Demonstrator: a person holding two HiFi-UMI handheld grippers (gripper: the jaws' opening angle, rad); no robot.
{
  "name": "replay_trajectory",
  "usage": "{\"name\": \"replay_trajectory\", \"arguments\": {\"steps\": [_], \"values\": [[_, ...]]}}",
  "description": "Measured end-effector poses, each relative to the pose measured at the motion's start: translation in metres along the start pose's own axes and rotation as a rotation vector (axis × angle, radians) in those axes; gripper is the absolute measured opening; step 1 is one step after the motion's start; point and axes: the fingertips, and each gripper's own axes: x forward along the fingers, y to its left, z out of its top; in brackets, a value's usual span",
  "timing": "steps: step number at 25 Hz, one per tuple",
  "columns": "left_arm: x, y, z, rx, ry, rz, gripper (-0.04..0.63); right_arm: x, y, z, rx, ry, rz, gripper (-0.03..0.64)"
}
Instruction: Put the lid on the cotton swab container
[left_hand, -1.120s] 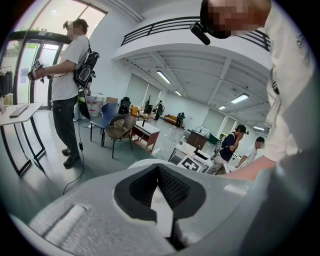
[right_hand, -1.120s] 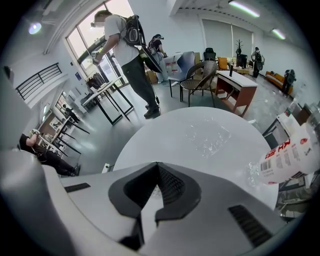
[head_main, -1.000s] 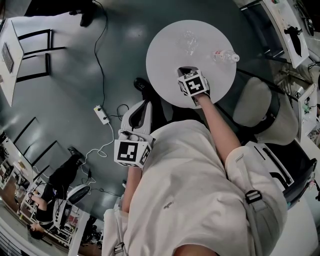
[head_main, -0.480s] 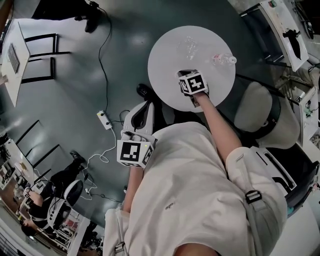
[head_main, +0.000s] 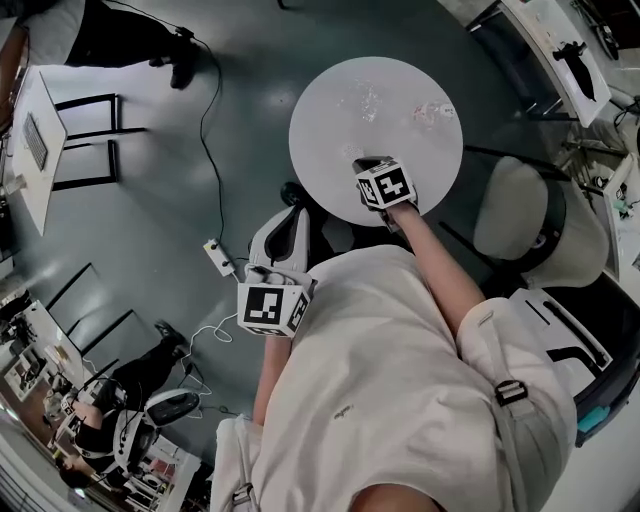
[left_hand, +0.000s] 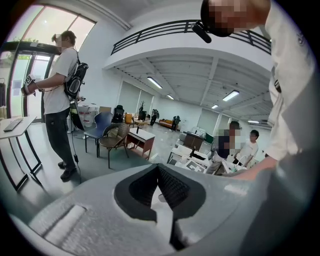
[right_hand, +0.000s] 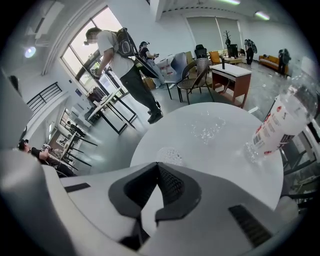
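A: Counter (head_main: 330, 150)?
B: Plain white.
A: Bottle (right_hand: 282, 122) at two o'clock?
B: Clear, red-and-white label.
A: Container (right_hand: 170, 156)?
B: Clear, white-dotted.
A: Cubes (head_main: 386, 184)?
B: White, black square markers. Jaws grey; pads (right_hand: 172, 185) black, ribbed.

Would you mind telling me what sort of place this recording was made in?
Probably a large open office or lab hall: desks and chairs stand scattered over a wide grey floor, a railed mezzanine runs overhead, and another person with a backpack stands by the tall windows.
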Motion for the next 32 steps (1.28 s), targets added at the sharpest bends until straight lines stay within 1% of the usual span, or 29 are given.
{"name": "replay_trajectory", "arguments": {"steps": [6,10,14,16,19,24,28,32], "values": [[-0.005,-0.007,0.005,0.029,-0.025,-0.049,0.009,-0.025,0.008,-0.016,0.021,-0.009,-0.025,0.006],[-0.011,-0.016,0.001,0.07,-0.018,-0.125,0.009,-0.044,0.015,-0.028,0.064,-0.032,-0.065,0.006],[-0.021,-0.025,-0.002,0.096,-0.014,-0.21,0.009,-0.064,0.029,-0.045,0.139,-0.09,-0.094,0.006],[-0.033,-0.028,-0.004,0.107,-0.025,-0.246,0.009,-0.074,0.039,-0.052,0.166,-0.117,-0.114,0.006],[-0.058,-0.021,-0.008,0.087,-0.049,-0.283,0.009,-0.086,0.064,-0.067,0.19,-0.143,-0.146,0.006],[-0.105,-0.003,-0.034,0.072,-0.038,-0.349,0.009,-0.102,0.119,-0.089,0.198,-0.192,-0.206,0.006],[-0.138,0.004,-0.062,0.059,-0.03,-0.418,0.009,-0.113,0.16,-0.106,0.178,-0.284,-0.227,0.006],[-0.161,0.004,-0.08,0.061,-0.02,-0.469,0.009,-0.134,0.202,-0.125,0.154,-0.383,-0.225,0.006]]}}
